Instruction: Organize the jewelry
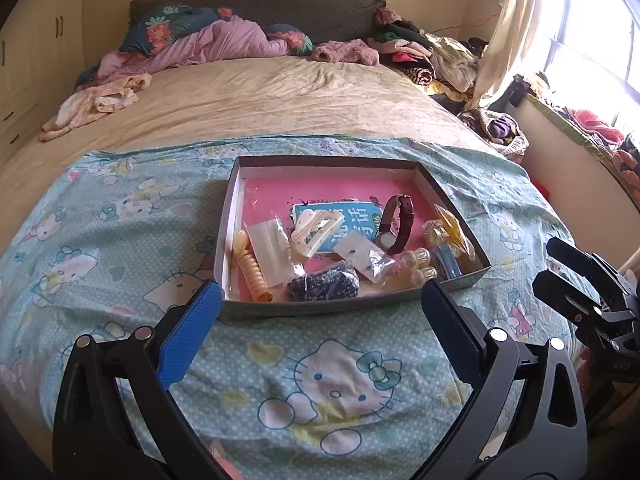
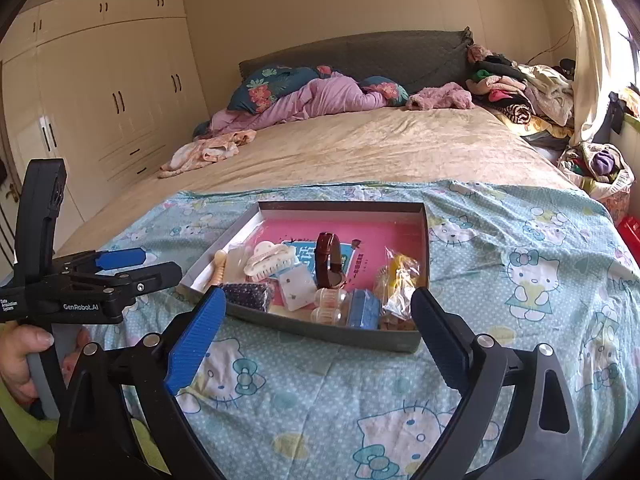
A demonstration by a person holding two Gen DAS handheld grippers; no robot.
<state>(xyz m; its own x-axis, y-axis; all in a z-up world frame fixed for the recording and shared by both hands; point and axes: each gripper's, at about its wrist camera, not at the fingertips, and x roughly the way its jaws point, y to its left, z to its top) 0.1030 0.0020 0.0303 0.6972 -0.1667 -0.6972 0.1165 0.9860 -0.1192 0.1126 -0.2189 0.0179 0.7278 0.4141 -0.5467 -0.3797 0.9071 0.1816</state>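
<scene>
A shallow box of jewelry sits on a cat-print sheet across the bed; wardrobes behind. Both grippers' fingers spread apart, holding nothing.

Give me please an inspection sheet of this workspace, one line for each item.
Surface: Hello Kitty sheet spread over the bed.
Job's things: shallow box holding a wristwatch, white hair claw, spiral hair tie and small plastic bags.
Clutter: clothes pile and pink blanket near the headboard.
Grippers: left gripper and right gripper open, empty, before the box.
Cables: nothing seen.
Surroundings: wardrobe, curtained window.
</scene>
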